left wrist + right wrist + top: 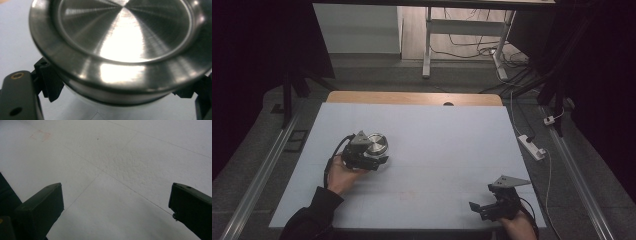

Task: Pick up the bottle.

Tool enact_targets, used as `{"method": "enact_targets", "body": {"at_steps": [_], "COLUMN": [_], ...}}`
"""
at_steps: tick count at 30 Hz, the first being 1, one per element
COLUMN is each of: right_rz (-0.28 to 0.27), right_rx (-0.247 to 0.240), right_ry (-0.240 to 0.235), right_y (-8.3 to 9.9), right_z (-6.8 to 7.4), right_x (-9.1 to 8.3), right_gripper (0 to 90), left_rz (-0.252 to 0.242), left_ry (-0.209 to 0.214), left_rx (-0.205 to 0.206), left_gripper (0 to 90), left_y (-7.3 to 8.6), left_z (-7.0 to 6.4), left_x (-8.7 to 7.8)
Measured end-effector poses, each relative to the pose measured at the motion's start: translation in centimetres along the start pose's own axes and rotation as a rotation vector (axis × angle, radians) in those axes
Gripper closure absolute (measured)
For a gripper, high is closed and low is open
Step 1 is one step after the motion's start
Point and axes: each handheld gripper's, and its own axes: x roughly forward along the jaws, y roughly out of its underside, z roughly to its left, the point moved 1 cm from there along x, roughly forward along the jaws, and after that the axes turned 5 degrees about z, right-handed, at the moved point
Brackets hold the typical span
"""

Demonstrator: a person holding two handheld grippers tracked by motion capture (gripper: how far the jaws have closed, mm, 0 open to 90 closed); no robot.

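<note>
My left gripper (371, 161) stands on the left half of the pale blue-white foam-covered table (452, 145), its black jaws set to either side of a round, brushed stainless-steel container with a wide flanged rim (376, 143). In the left gripper view the steel container (120, 50) sits between the ribbed fingertips (51, 83), which meet its side wall just under the flange — a hold placed low, I judge, so that the overhanging rim keeps the smooth metal from slipping down out of the grip. The jaws stand about as wide as the body itself and appear closed against it; whether the container rests on the table or is raised off it I cannot tell. Its mirrored top faces the camera, tilted slightly. My right gripper (484, 207) lies at the near right corner of the table, well apart from the work, jaws spread wide and holding nothing. The right gripper view shows bare textured sheet between the two fingertips (41, 205) — parked, I take it, to leave the left a free path.
</note>
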Motion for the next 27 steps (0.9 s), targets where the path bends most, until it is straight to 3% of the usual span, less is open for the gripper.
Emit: {"method": "enact_targets", "body": {"at_steps": [15, 27], "right_rz": [-0.003, -0.003], "right_rx": [0.003, 0.002], "right_ry": [0.001, 0.0], "right_y": [0.0, 0.0], "right_z": [0.0, 0.0], "right_x": [0.0, 0.0], "right_gripper": [0.0, 0.0], "left_rz": [-0.01, 0.009], "left_ry": [0.029, 0.061], "left_rx": [0.066, 0.143], "left_gripper": [15.5, 15.6], "left_y": [-2.7, -5.0], "left_z": [-1.5, -3.6], "left_x": [-1.2, -0.7]}}
